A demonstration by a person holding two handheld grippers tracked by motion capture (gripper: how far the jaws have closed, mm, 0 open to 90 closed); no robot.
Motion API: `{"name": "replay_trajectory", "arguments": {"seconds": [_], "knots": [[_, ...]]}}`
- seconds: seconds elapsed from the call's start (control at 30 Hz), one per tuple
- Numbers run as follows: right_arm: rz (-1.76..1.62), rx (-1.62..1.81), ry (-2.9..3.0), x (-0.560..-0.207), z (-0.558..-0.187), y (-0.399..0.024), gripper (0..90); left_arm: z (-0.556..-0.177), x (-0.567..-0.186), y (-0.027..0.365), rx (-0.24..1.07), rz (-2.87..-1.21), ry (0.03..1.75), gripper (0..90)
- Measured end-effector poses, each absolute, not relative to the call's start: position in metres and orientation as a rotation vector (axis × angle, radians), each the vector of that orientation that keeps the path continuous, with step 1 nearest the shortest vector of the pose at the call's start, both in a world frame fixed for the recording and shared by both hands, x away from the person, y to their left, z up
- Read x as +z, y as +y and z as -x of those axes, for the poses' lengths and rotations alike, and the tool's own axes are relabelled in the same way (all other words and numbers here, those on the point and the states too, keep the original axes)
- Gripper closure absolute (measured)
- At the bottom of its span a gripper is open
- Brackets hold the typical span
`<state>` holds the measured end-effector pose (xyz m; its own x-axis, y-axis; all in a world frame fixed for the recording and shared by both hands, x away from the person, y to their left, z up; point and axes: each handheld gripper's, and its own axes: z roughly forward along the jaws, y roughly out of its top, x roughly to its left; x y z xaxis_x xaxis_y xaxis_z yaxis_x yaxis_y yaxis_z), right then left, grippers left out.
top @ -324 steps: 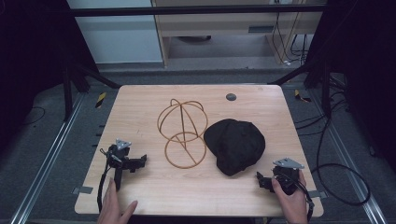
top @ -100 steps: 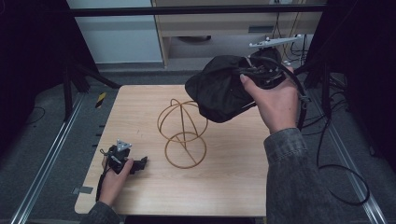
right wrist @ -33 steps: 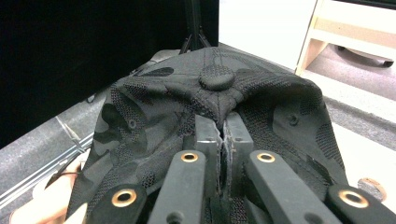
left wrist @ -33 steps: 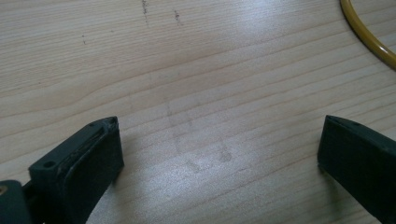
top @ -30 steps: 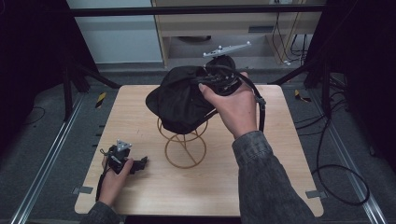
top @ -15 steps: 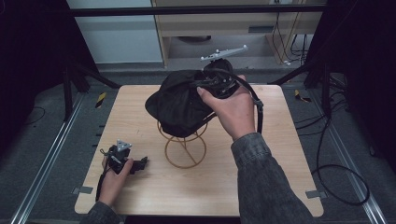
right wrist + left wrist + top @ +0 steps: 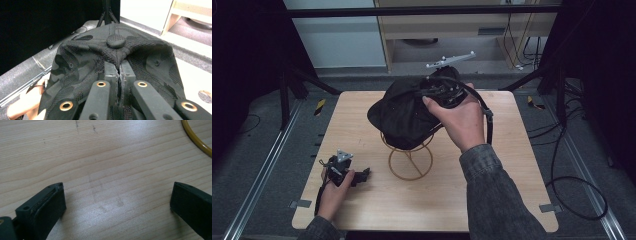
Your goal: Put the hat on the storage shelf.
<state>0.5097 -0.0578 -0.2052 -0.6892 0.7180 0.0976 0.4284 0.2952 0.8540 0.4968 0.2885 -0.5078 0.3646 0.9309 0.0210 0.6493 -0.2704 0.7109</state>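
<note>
- A black camouflage-patterned fabric cap (image 7: 404,117) was seen gripped by the right gripper (image 7: 439,90), jaws pinched tight on a fold of cloth just below the crown button (image 7: 115,41).
- The cap was held over the top of a gold wire hat stand with a ring base (image 7: 408,162), near the middle of the light wooden tabletop (image 7: 512,165), a bit toward its far edge.
- The cap's underside was seen at or just above the stand's wire dome; whether weight was already resting on the wire could not be told.
- The left gripper (image 7: 343,172) was seen resting on the tabletop near the near-left corner, jaws spread wide, nothing between them; only bare wood and an arc of the stand's ring (image 7: 196,138) were seen ahead of it.
- Step judged: the cap being placed onto the stand, late in the job; release not yet made.
- Next move judged: the cap to be lowered and centred so the crown is seated on the dome, then the right jaws opened and drawn up clear without the cloth being dragged.
- Risk judged: a light stand could be tipped or shifted by an off-centre push; the idle left gripper could be used to steady the base ring.
</note>
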Motion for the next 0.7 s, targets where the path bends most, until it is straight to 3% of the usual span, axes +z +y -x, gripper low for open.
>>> {"name": "replay_trajectory", "arguments": {"seconds": [0.7], "knots": [[-1.078,1.287,2.321,-0.226,-0.509,-0.056,87.2,-0.497,-0.508,0.288,0.593,-2.016,1.365,0.0]]}}
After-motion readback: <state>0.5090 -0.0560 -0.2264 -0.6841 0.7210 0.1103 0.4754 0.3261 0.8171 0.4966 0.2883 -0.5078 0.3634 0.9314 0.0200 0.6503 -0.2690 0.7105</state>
